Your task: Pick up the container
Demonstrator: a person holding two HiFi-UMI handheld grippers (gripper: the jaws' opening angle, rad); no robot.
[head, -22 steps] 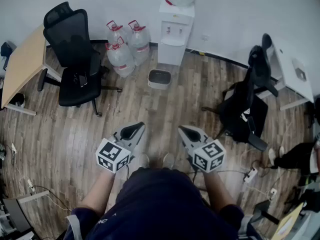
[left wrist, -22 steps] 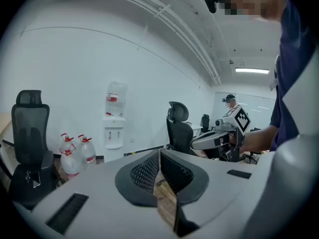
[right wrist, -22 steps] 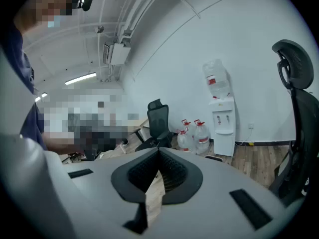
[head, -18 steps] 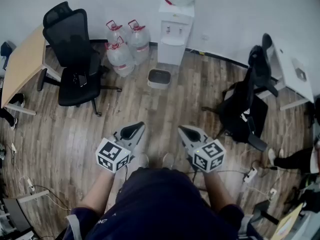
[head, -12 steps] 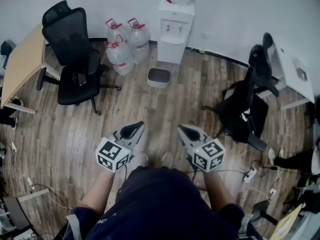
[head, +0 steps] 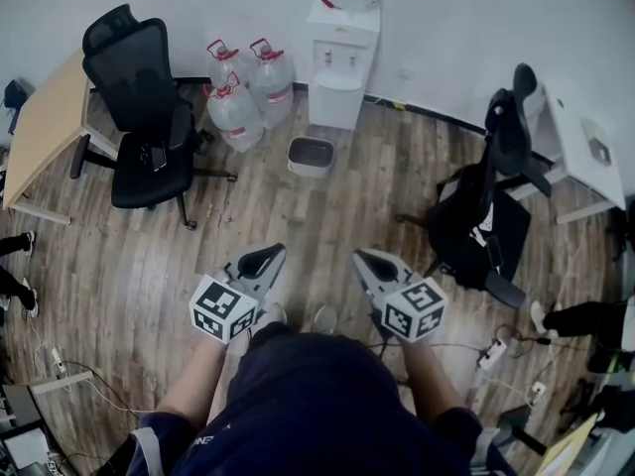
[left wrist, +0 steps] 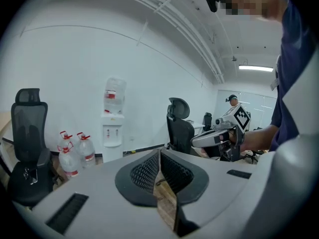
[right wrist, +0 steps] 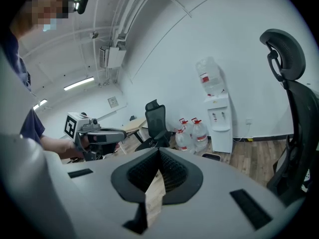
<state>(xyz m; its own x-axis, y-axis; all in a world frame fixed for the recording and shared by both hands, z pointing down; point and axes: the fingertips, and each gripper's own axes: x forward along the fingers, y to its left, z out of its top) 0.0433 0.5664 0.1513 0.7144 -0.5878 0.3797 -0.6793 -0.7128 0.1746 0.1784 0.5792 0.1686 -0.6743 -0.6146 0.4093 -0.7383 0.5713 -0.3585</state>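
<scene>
With the left tongs (head: 262,261) and right tongs (head: 375,264) both closed tight on nothing, the person should first approach the small white rectangular container (head: 311,155) on the wooden floor (head: 342,211) near the white water dispenser (head: 338,62), then open them wide

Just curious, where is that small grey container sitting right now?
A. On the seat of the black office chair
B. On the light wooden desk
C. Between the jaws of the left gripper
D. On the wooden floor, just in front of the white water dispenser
D: in the head view the container rests on the wooden floor, close to the foot of the water dispenser.
</scene>
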